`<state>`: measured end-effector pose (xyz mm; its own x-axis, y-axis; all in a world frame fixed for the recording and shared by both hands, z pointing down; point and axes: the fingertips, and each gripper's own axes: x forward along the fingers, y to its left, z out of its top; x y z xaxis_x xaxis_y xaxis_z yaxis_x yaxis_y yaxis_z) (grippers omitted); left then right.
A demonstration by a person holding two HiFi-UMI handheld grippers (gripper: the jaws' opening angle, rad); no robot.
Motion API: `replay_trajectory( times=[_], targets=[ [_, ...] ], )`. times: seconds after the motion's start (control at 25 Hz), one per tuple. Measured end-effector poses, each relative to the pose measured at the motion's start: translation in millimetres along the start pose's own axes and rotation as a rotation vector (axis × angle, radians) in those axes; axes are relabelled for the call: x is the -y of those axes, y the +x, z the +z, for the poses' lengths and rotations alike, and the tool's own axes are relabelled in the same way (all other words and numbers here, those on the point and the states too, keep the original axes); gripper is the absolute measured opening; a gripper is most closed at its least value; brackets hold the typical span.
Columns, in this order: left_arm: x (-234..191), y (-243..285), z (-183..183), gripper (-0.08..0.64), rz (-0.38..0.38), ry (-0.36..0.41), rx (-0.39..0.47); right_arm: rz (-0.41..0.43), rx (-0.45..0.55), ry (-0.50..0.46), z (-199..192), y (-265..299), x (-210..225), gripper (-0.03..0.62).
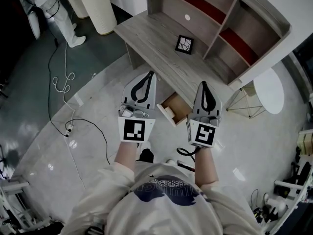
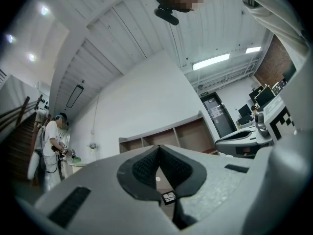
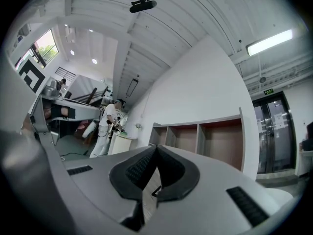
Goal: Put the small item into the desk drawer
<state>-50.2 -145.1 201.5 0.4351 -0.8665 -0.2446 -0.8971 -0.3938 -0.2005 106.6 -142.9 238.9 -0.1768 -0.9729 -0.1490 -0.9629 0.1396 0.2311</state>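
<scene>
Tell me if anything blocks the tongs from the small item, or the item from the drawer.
Nothing visible does. The small item lies alone on the desk, ahead of the shut left tongs and right tongs; the drawer stands open.

My left gripper (image 1: pixel 150 73) and right gripper (image 1: pixel 203 83) look like matt grey plastic, and their inner pads (image 2: pixel 144 168) are dark and ribbed like rubber. Ahead of them the desk (image 1: pixel 146 38) is dull grey wood grain. The drawer (image 1: pixel 175 109) between them is paler wood, and the floor (image 1: pixel 93 131) beneath shines like polished stone.
</scene>
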Motion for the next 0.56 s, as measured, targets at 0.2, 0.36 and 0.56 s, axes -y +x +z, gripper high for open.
replay_trajectory(
  times=[0.2,0.36,0.56],
  targets=[
    [-4.0,-0.6,-0.8,0.008,0.0,0.02,-0.001,-0.004,-0.013,-0.002,-4.5,0.1,-1.6,-0.002],
    [-6.1,2.0,-2.4,0.008,-0.005,0.039,-0.006,-0.004,-0.014,-0.004,-5.4,2.9,-1.7,-0.002],
    [-11.0,0.5,-2.0,0.009,0.008,0.001,0.003,-0.006,-0.017,0.0,-6.8,3.8,-5.4,-0.002]
  ],
)
